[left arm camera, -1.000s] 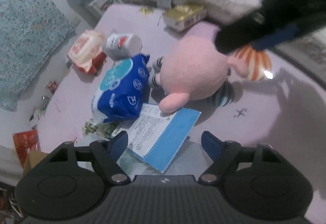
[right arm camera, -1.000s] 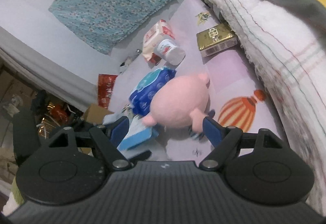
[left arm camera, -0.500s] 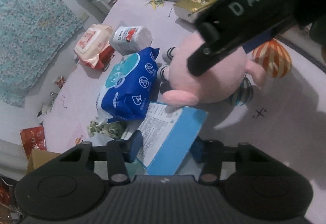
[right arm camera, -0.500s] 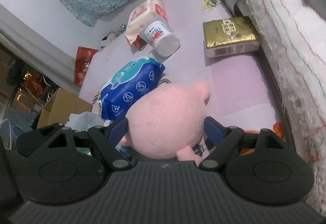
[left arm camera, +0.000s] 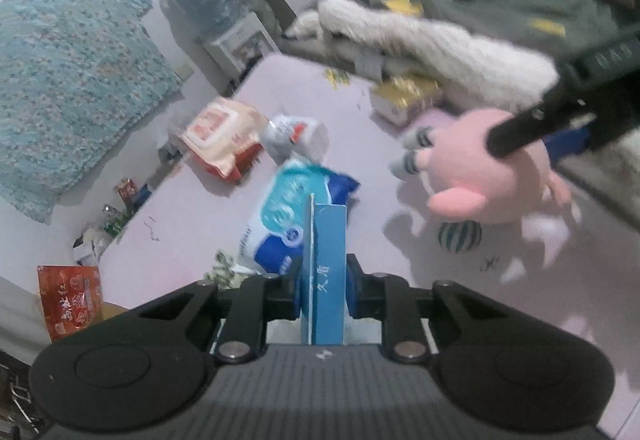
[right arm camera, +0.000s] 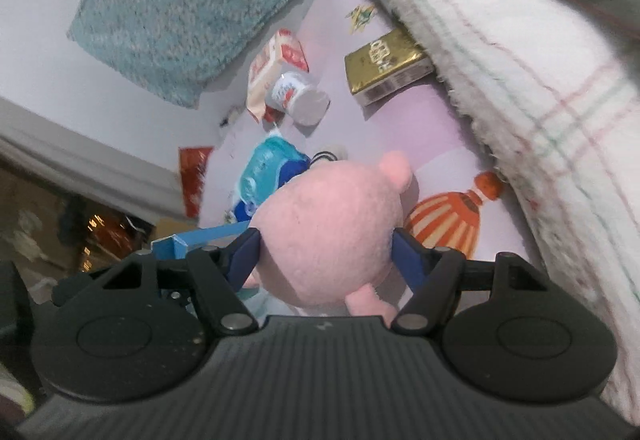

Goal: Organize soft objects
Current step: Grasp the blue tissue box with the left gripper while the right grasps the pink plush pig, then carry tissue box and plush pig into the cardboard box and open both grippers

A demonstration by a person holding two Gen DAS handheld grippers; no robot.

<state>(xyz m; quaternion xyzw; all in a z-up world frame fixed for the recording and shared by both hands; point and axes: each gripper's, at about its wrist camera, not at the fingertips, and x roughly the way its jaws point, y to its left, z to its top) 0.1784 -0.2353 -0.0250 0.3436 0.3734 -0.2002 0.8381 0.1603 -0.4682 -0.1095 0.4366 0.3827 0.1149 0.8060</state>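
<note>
My left gripper (left arm camera: 323, 290) is shut on a flat blue box (left arm camera: 325, 272), held on edge above the lilac bed sheet (left arm camera: 200, 208). My right gripper (right arm camera: 326, 260) is shut on a pink plush pig (right arm camera: 328, 228) and holds it off the sheet; the pig also shows in the left wrist view (left arm camera: 488, 168), under the right gripper's black finger. A blue tissue pack (left arm camera: 288, 216) lies on the sheet behind the box and shows in the right wrist view (right arm camera: 266, 168).
A red-and-white wipes pack (left arm camera: 220, 140), a white can (left arm camera: 296, 132) and a gold box (right arm camera: 386, 66) lie on the sheet. A white blanket (right arm camera: 520, 60) and grey clothing (left arm camera: 520, 4) are piled along the far side. A patterned teal pillow (left arm camera: 68, 88) leans on the wall.
My left gripper closed on the blue box and lifted it on edge. My right gripper closed on the pink pig and raised it off the sheet.
</note>
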